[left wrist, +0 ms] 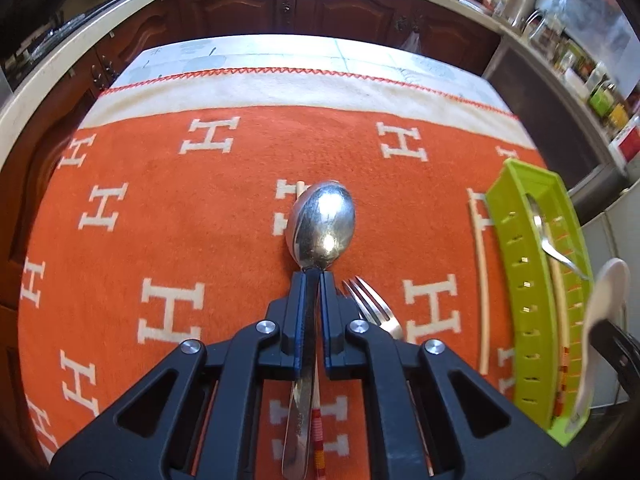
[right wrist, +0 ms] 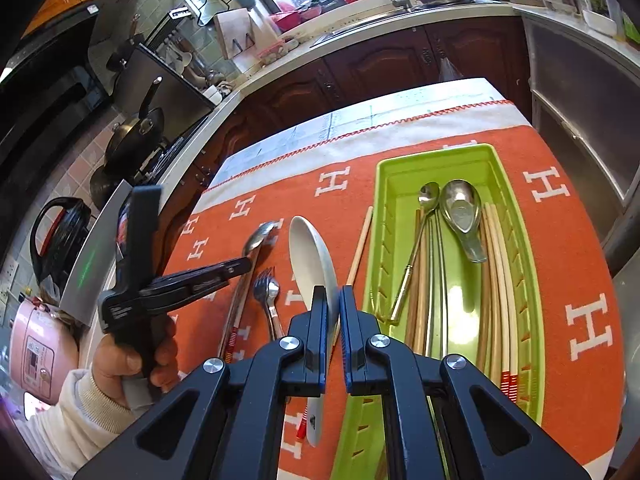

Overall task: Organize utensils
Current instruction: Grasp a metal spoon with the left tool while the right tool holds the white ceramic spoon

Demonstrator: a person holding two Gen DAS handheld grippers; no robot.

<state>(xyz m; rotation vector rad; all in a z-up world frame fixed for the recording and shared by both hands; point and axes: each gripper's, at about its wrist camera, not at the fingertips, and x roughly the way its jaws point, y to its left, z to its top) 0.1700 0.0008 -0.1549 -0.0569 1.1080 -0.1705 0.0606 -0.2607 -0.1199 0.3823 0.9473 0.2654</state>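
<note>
My left gripper (left wrist: 315, 280) is shut on a steel spoon (left wrist: 322, 224), held just above the orange cloth; it also shows in the right wrist view (right wrist: 240, 266) with the steel spoon (right wrist: 260, 238). My right gripper (right wrist: 332, 300) is shut on a white ceramic spoon (right wrist: 310, 256), held left of the green tray (right wrist: 436, 156). The white spoon shows at the right edge of the left wrist view (left wrist: 604, 304), over the tray (left wrist: 520, 264). A fork (left wrist: 374, 308) (right wrist: 268, 288) and a chopstick (left wrist: 482, 280) (right wrist: 360, 242) lie on the cloth.
The tray holds a small steel spoon (right wrist: 428, 194), a steel soup spoon (right wrist: 464, 216) and several chopsticks (right wrist: 496, 280). The table carries an orange cloth with white H marks (left wrist: 200, 208). Dark kitchen cabinets (left wrist: 280, 4) and a cluttered counter surround the table.
</note>
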